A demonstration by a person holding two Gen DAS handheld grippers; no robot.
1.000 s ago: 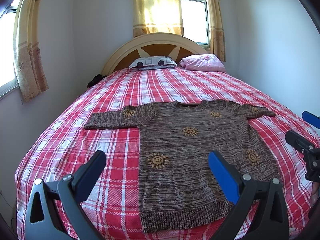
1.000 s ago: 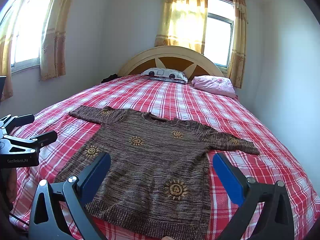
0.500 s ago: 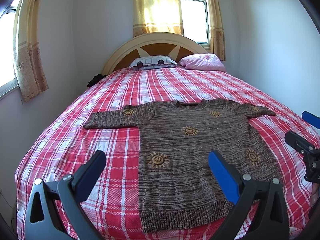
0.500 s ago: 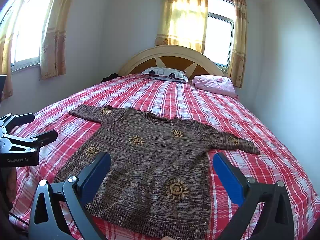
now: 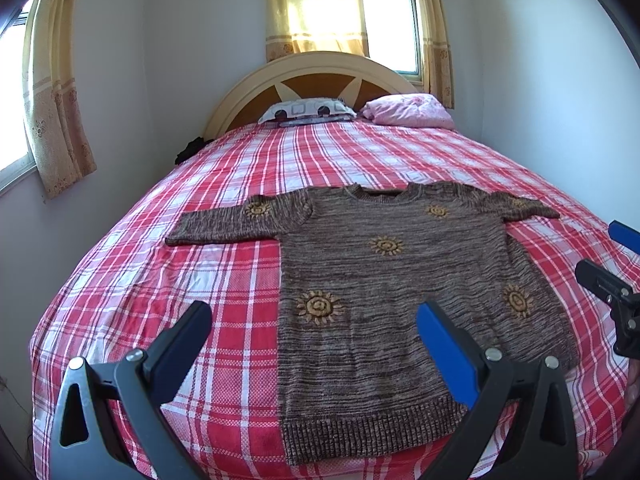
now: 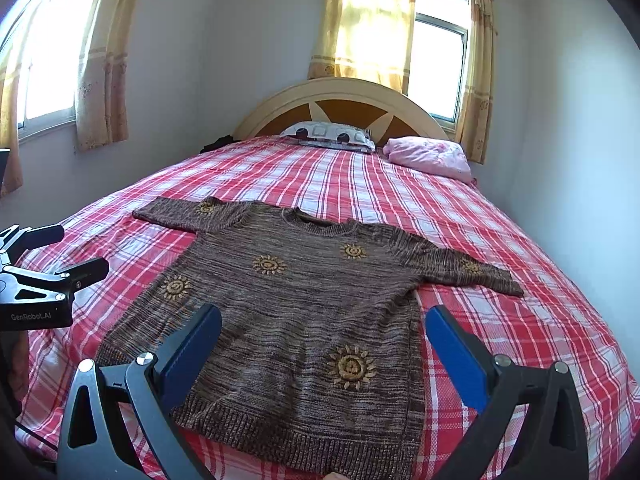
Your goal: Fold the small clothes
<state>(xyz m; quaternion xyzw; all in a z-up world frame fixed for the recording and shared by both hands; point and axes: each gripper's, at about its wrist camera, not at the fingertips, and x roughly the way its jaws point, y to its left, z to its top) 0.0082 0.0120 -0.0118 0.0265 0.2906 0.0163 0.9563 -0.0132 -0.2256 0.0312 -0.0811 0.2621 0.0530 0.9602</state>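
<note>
— Where was the sweater (image 5: 384,280)?

— Spread flat, front up, on the near half of the red plaid bed (image 5: 224,264), both sleeves out, ribbed hem nearest the cameras.

— And the claws?

— The left gripper (image 5: 312,324) hung with jaws gaping wide, holding nothing. The right gripper (image 6: 322,328) was equally wide apart, empty, above the hem.

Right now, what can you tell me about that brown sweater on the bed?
The sweater is a brown, streaky knit with yellow sun shapes, a round neck, short sleeves and a ribbed hem. It lies flat and unfolded on the red checked bedspread, front up, sleeves spread, hem nearest the cameras. Neither claw touches it.
</note>
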